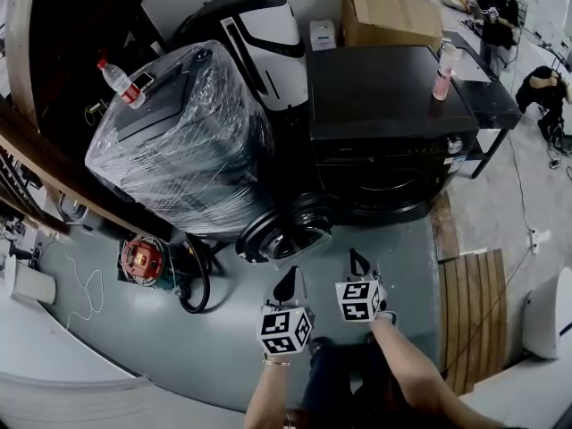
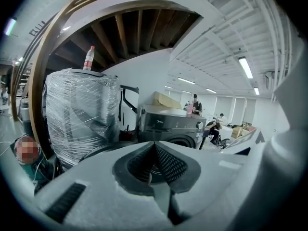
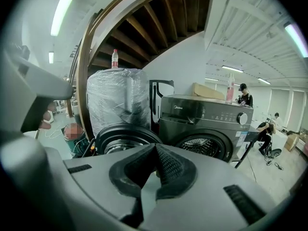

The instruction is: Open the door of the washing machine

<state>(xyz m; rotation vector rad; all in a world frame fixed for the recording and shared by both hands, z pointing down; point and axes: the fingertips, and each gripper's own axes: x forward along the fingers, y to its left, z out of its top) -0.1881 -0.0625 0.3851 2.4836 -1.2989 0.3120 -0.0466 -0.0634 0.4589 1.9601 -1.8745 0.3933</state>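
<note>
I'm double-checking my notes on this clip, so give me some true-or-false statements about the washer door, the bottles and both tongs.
1. The washing machine door stands open. True.
2. The right tongs grip that door. False: they are shut on nothing, short of it.
3. The left tongs are shut and empty. True.
4. The pink bottle lies on the floor. False: it stands upright on the washing machine.
5. A red-labelled bottle sits on the plastic-wrapped appliance. True.

Plastic-wrapped appliance [image 1: 179,141] w/ bottle [image 1: 119,81] on top, cardboard box [image 1: 389,12] at back, wooden slats [image 1: 469,320] on floor.
</note>
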